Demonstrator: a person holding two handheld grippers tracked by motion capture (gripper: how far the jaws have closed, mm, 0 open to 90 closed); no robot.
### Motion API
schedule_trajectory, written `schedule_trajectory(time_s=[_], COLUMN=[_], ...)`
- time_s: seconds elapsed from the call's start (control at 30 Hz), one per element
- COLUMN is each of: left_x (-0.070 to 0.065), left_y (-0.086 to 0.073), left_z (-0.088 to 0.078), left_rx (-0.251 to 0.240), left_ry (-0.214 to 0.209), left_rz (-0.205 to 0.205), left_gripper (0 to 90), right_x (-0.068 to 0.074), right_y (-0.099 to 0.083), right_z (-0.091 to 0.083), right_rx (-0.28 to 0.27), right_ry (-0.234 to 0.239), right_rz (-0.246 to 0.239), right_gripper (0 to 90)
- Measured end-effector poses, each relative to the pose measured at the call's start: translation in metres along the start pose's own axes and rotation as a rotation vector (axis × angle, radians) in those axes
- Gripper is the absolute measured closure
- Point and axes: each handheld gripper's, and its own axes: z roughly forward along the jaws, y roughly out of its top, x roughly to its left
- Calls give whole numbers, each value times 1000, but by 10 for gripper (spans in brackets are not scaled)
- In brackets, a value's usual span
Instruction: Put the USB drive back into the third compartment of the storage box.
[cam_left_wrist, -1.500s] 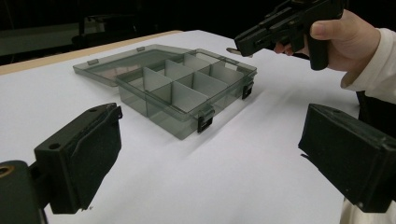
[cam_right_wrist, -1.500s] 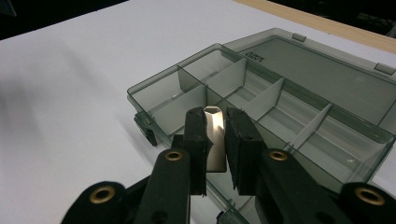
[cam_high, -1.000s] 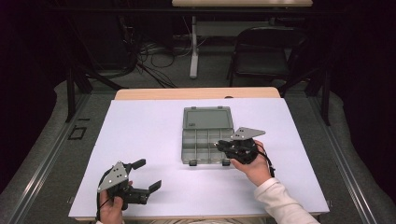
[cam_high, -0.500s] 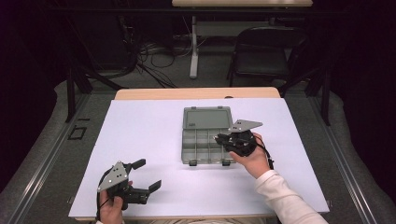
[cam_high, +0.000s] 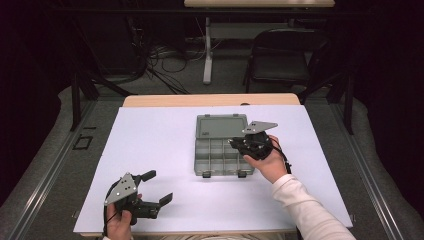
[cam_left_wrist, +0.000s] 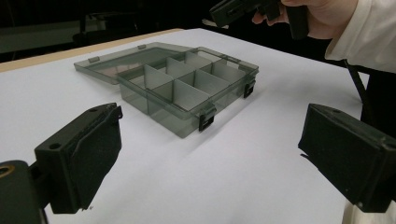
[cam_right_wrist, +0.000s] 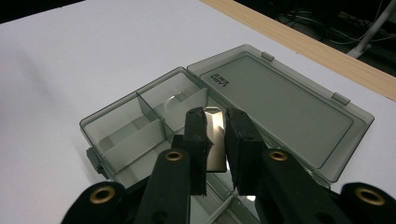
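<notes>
Left tongs (cam_high: 157, 187): near the front left corner of the surface (cam_high: 150, 135), held in a hand (cam_high: 120, 222); jaws spread wide, released, nothing between them.
Left tongs' outlook: in the left gripper view the two black jaws stand well apart, with the box (cam_left_wrist: 187, 91) lying ahead of them on the white sheet.
Box (cam_high: 222, 150): grey see-through plastic, in the middle of the surface, a little toward the right edge; lid (cam_high: 221, 126) flung open and lying flat toward the far edge; inside, dividers form compartments; two black latches on the front wall.
Right tongs (cam_high: 235, 143): over the right part of the box, held in a hand (cam_high: 267, 162) with a white sleeve; jaws clenched on a small shiny metal plate (cam_right_wrist: 215, 135).
Metal plate: upright between the pads, above the compartments, in the right gripper view; whether it touches the box floor I cannot tell.
</notes>
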Motion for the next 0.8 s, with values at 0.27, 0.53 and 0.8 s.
schedule_trajectory(time_s=[0.27, 0.53, 0.8], left_x=[0, 0, 0], left_y=[0, 0, 0], left_z=[0, 0, 0], left_rx=[1, 4, 4], left_ry=[0, -3, -3], left_rz=[-2, 0, 0], left_gripper=[56, 58, 61], right_x=[-8, -16, -18], right_y=[0, -3, -5], right_z=[9, 18, 27], right_rx=[30, 52, 59], right_ry=[-12, -15, -1], right_rz=[9, 22, 15], right_gripper=[795, 795, 795])
